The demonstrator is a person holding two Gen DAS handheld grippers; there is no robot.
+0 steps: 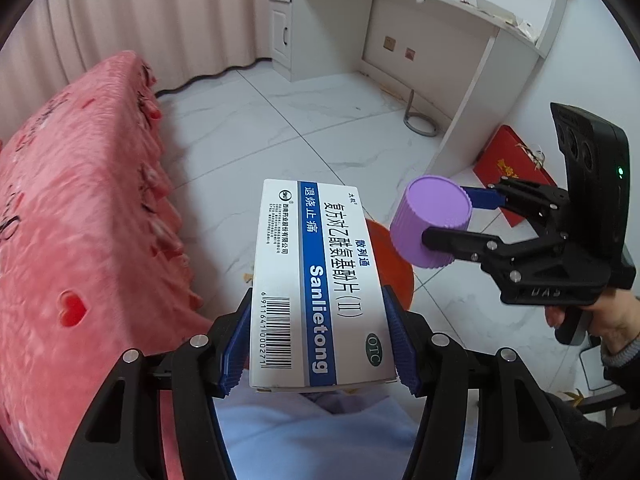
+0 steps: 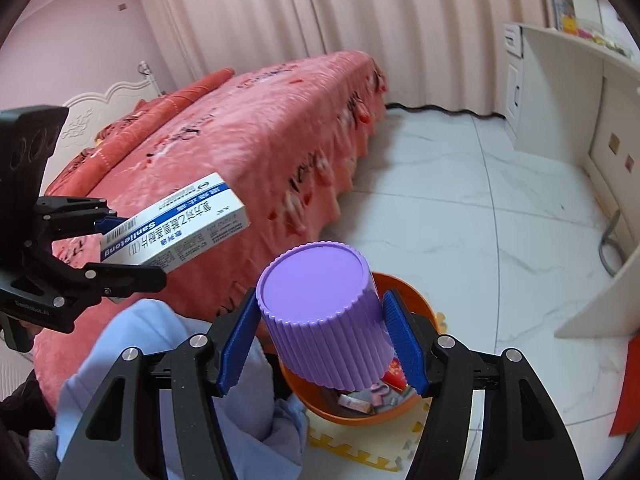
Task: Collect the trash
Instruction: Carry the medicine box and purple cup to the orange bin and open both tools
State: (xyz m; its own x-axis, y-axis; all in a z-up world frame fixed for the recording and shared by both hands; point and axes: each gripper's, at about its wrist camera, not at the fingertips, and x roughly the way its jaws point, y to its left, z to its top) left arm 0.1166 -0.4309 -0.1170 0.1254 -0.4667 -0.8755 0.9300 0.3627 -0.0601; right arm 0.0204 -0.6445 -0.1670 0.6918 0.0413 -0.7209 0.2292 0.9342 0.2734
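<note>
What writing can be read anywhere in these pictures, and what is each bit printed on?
"Sanlietong" – medicine box, blue stripe
"OTC" – same box, green oval
"6911641000271" – beside its barcode
"复方对乙酰氨基酚片(II)" – box face
"退烧止痛" – blue stripe
"散列通" – box face, in red
Box's fine print: too small to read
Gold characters on red folder: blurred
Lettering on gripper bodies: too faint to read

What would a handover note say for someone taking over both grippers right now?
Left gripper: shut on the medicine box, held in the air beside the bed.
Right gripper: shut on the ribbed purple cup, held above the orange bin.
Bin sits on the floor by the bed and already holds some scraps.
Done: both items picked up and carried near the bin.
Left: drop the cup in, likely first, then bring the box over and release it.
</note>
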